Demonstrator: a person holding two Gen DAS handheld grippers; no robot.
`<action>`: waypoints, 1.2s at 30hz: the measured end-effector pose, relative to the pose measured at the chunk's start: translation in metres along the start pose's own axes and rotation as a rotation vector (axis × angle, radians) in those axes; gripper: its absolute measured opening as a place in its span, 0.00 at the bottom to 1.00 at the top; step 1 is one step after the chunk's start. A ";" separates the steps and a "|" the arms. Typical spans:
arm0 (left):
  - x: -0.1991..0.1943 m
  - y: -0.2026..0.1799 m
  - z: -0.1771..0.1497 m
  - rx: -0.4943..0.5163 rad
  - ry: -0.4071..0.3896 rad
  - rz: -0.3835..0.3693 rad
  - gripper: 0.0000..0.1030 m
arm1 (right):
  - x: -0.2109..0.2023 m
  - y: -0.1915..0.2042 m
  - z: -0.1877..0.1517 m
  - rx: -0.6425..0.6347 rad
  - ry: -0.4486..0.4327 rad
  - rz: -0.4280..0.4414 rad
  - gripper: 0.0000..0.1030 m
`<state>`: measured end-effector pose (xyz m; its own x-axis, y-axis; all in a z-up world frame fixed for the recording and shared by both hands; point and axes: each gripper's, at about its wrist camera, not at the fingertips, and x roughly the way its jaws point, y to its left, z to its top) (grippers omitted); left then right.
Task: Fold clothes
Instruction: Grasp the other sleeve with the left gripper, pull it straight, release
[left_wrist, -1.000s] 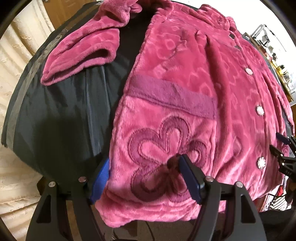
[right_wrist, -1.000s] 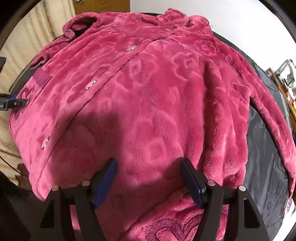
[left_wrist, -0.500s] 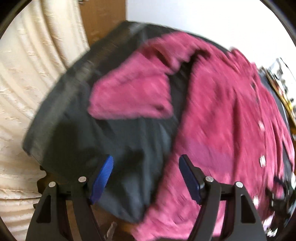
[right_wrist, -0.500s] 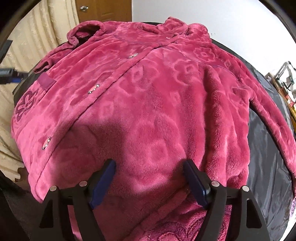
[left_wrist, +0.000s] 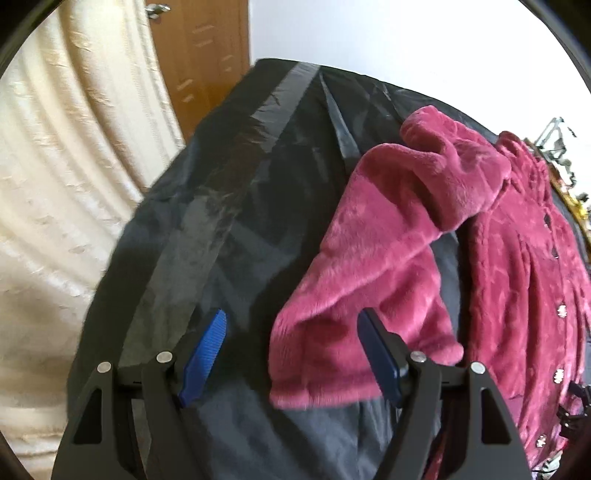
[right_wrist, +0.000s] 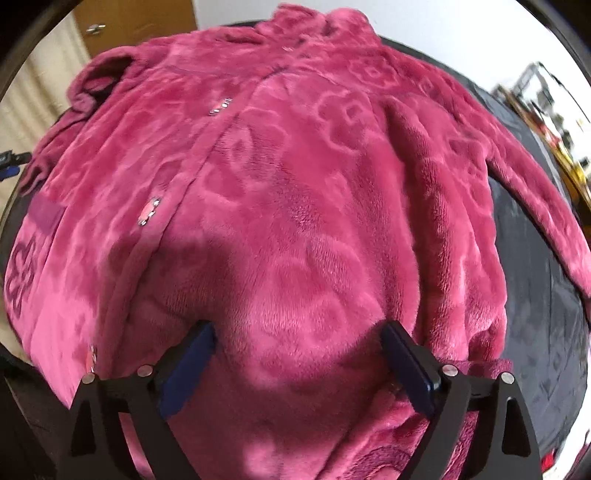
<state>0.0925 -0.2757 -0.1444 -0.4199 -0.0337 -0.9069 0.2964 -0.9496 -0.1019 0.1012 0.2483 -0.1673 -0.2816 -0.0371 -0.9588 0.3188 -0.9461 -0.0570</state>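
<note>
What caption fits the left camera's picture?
Open left claw hovering at the cuff of a pink fleece jacket's sleeve.

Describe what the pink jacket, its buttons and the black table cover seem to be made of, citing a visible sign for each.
Pink jacket: plush fleece, probably synthetic; fuzzy nap with embossed flowers.
Buttons: seemingly rhinestone or faceted plastic; they glint.
Black table cover: thin plastic sheeting or coated fabric; creased, faintly glossy, with a grey strip resembling tape.
</note>
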 end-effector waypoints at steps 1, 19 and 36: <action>0.005 0.001 0.004 0.005 0.006 -0.030 0.75 | 0.001 0.002 0.004 0.017 0.018 -0.009 0.91; -0.002 -0.006 0.018 0.184 0.030 -0.081 0.13 | -0.039 0.094 0.079 0.162 -0.191 -0.053 0.91; -0.087 0.123 0.115 -0.062 -0.319 0.135 0.11 | -0.021 0.133 0.083 0.141 -0.159 0.006 0.91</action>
<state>0.0664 -0.4258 -0.0312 -0.6176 -0.2627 -0.7413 0.4149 -0.9096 -0.0233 0.0743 0.0964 -0.1315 -0.4226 -0.0829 -0.9025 0.1947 -0.9809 -0.0011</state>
